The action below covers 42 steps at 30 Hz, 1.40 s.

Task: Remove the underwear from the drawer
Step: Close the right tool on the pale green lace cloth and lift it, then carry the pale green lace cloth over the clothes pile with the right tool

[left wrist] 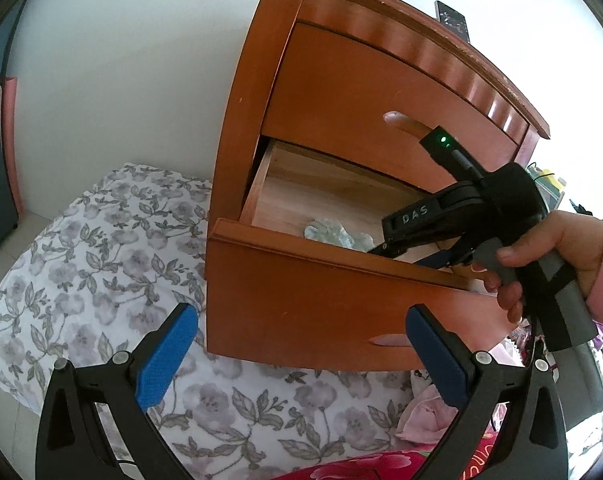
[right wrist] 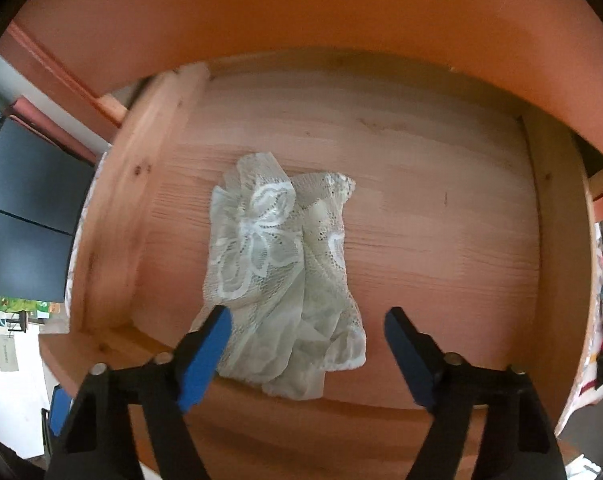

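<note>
A pale lace underwear (right wrist: pixel 277 264) lies crumpled on the wooden floor of the pulled-out lower drawer (right wrist: pixel 117 220). My right gripper (right wrist: pixel 307 314) points steeply down into the drawer, open, with its blue pads either side of the cloth's near end and not pressing it. In the left wrist view the underwear (left wrist: pixel 333 234) shows just behind the drawer front (left wrist: pixel 321 300), and a person's hand (left wrist: pixel 549 248) holds the right tool over it. My left gripper (left wrist: pixel 301 344) hangs open in front of the drawer front with nothing between its fingers.
The orange-brown nightstand (left wrist: pixel 361 92) has a closed upper drawer overhanging the open one. A dark remote (left wrist: pixel 453 20) lies on top. Floral bedding (left wrist: pixel 81 280) sits below left, pink cloth (left wrist: pixel 429 416) below right. The drawer's side walls (right wrist: pixel 557 220) bound the cloth.
</note>
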### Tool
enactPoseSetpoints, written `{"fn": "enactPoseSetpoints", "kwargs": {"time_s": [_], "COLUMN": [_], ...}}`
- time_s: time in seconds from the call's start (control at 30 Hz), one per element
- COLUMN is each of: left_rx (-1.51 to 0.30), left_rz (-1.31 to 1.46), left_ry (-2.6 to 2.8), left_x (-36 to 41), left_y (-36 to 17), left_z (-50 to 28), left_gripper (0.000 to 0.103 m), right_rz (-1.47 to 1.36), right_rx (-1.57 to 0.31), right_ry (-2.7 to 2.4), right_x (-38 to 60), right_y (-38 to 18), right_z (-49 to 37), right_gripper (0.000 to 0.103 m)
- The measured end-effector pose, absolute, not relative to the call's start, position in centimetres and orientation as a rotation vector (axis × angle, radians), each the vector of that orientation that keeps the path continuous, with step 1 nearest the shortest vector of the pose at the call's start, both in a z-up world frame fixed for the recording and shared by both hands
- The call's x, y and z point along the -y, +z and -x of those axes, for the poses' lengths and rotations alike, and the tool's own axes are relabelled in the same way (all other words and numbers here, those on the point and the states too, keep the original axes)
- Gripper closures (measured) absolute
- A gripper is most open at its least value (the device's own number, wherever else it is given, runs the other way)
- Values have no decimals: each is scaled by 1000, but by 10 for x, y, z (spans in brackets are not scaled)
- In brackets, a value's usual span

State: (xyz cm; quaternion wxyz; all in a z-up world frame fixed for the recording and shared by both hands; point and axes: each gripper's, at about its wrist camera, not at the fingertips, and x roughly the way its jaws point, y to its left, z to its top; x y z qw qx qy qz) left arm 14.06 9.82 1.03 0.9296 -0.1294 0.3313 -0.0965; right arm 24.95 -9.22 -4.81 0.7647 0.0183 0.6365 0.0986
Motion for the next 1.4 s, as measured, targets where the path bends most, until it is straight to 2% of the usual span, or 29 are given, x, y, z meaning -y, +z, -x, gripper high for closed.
{"fn": "enactPoseSetpoints", "kwargs": {"time_s": [0.13,0.17,0.23,0.27,0.33,0.37,0.63,0.83,1.4], "left_rx": [-685,-688,-692,-694,-695,-696,-708,-711,-659], "left_rz": [270,270,274,276,278,278,293,302,268], "left_ry": [-196,-196,-195,-195,-195,-194,-194,-181,-181], "left_x": [-100,-101,-101,-101,-102,-102,-103,-104,-93], "left_y": [8,8,7,7,7,7,10,17,60], "left_z": [-142,-142,-142,-143,-143,-143,-142,-138,-110], "left_gripper": [0,0,0,0,0,0,0,0,0], "right_rz": [-36,-35,-24,-21,-18,-18,6,-16,-111], "right_rx": [-1426,-1428,-1430,-1429,-1422,-1415,-1325,-1236,-889], "right_ry": [195,193,191,190,194,196,235,271,298], "right_x": [89,89,87,86,87,87,84,90,156], "right_y": [-61,-63,-65,-66,-66,-65,-40,0,174], "right_z": [-256,-257,-257,-258,-258,-257,-242,-222,-145], "right_gripper": [52,54,70,74,92,94,97,97,97]}}
